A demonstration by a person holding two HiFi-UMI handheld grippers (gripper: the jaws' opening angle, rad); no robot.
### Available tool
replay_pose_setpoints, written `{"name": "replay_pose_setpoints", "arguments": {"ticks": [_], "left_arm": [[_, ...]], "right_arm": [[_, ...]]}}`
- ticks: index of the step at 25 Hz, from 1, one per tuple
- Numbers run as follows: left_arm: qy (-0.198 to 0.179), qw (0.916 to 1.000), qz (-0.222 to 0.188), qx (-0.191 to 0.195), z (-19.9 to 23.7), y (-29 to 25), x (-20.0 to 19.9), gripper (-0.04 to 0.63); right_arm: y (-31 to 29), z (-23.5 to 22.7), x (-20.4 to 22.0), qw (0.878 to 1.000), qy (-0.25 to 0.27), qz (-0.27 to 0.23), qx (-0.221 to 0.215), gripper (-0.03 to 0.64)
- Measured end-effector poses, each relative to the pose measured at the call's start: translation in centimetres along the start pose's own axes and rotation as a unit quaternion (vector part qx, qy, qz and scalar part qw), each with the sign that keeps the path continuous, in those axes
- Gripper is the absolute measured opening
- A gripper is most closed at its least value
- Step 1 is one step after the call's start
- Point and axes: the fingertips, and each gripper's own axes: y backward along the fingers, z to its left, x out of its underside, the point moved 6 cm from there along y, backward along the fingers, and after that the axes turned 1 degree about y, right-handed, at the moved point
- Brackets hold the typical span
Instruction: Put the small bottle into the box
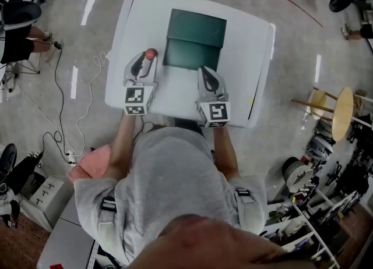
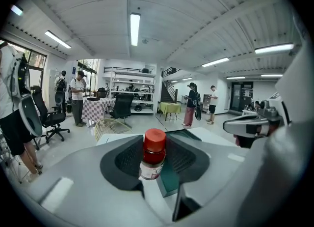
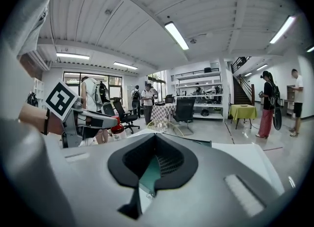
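Your left gripper (image 1: pixel 144 63) held the red-capped small bottle (image 2: pixel 153 155) tight between its jaws, label print too small to read, at nine o'clock of the dark green box (image 1: pixel 194 39), whose inside you couldn't make out, while your right gripper (image 1: pixel 207 74) sat with jaws closed and empty at its six o'clock.

Right gripper (image 3: pixel 148 190): jaws meeting, gripping nothing.
Left gripper (image 3: pixel 105 122): clamping the small bottle (image 3: pixel 117 126).
Box (image 3: pixel 148 169): showing green behind the jaws.
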Motion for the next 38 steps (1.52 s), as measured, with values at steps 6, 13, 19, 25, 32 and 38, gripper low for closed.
{"name": "replay_pose_setpoints", "arguments": {"ticks": [6, 13, 19, 25, 32, 38], "left_arm": [[-0.011, 0.9996, -0.006, 0.026, -1.8, -0.8, -0.6, 0.147], [-0.025, 0.9977, 0.001, 0.064, -4.3, -1.8, -1.0, 0.147], [-0.040, 0.9939, 0.005, 0.102, -6.9, -3.1, -1.0, 0.147], [-0.049, 0.9896, 0.007, 0.135, -9.3, -4.5, -1.0, 0.147], [-0.058, 0.9842, 0.012, 0.167, -11.4, -6.0, -0.1, 0.147], [-0.067, 0.9799, 0.017, 0.187, -13.2, -7.3, -0.1, 0.147]], "right_arm": [[1.3, -0.7, 0.2, 1.000, -0.006, -0.004, 0.022, 0.003], [3.1, -1.7, 0.7, 0.999, -0.014, -0.007, 0.049, 0.003], [4.8, -3.0, 1.2, 0.997, -0.020, -0.010, 0.080, 0.003], [6.1, -4.2, 1.8, 0.993, -0.034, 0.001, 0.109, 0.003], [6.9, -5.1, 2.9, 0.991, -0.041, 0.004, 0.128, 0.003], [7.7, -6.4, 2.9, 0.989, -0.050, 0.013, 0.141, 0.003]]}}
